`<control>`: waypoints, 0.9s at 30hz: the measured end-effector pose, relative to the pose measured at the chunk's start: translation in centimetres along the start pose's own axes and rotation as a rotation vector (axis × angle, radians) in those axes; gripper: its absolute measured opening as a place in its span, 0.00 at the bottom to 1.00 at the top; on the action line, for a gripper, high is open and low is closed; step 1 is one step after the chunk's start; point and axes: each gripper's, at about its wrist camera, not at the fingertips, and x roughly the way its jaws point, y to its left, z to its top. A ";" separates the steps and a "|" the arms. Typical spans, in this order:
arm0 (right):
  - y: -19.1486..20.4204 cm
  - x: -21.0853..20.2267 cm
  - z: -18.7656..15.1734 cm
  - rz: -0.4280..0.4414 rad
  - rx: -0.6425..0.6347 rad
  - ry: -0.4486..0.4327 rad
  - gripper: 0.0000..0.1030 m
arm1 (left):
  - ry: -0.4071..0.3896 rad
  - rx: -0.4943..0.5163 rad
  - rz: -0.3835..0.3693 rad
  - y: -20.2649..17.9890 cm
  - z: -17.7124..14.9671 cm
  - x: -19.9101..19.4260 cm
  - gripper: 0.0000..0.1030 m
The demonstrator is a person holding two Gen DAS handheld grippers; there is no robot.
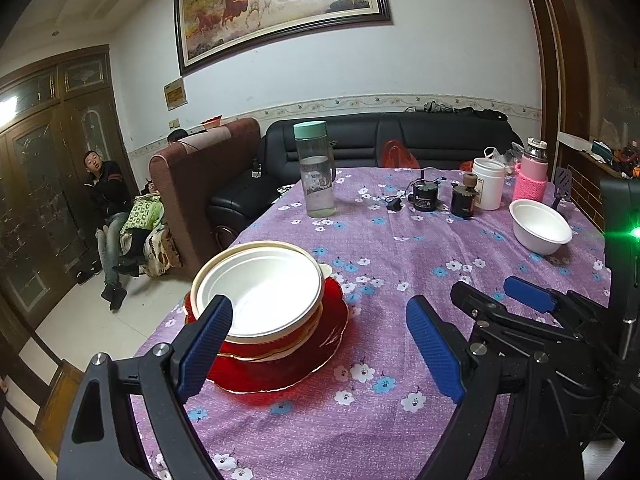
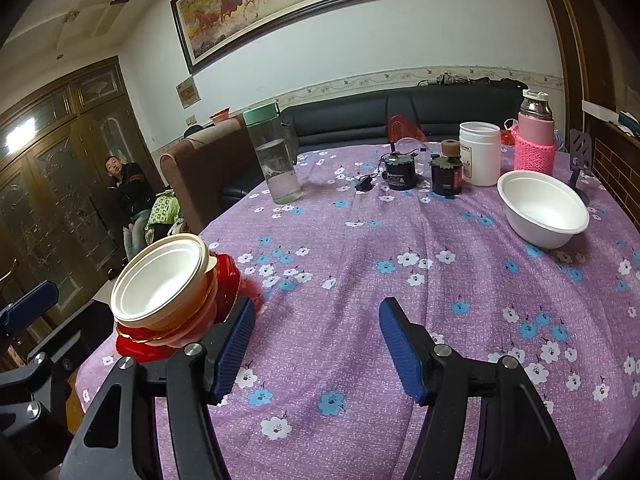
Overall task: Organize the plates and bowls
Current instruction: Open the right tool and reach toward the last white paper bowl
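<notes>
A stack stands near the table's left edge: a white bowl (image 1: 260, 292) nested in cream bowls on a red plate (image 1: 296, 364). The same stack shows in the right wrist view (image 2: 160, 284), on the red plate (image 2: 228, 280). A single white bowl (image 1: 540, 226) sits at the right side of the table, also in the right wrist view (image 2: 542, 208). My left gripper (image 1: 320, 344) is open and empty just in front of the stack. My right gripper (image 2: 316, 344) is open and empty over bare cloth, and it shows in the left wrist view (image 1: 496, 292).
The purple flowered tablecloth (image 2: 360, 264) covers the table. At the back stand a clear bottle with a green lid (image 1: 316, 168), a black device (image 1: 424, 196), a dark jar (image 1: 464, 196), a white jar (image 1: 488, 184) and a pink flask (image 1: 532, 172). A sofa and a seated person lie beyond.
</notes>
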 end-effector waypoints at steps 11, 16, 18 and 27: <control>-3.0 0.6 0.4 -0.027 0.031 0.029 0.67 | 0.049 0.011 -0.036 -1.2 -0.3 2.2 0.86; -9.0 -0.2 1.9 -0.105 0.122 0.023 0.67 | 0.067 0.017 -0.058 -1.5 -0.4 2.8 0.86; -13.9 -0.6 2.9 -0.174 0.228 0.005 0.67 | 0.072 0.013 -0.068 -1.6 -0.4 2.9 0.86; -28.8 1.5 6.3 -0.364 0.534 0.008 0.66 | 0.111 0.037 -0.102 -3.3 -0.8 4.2 0.86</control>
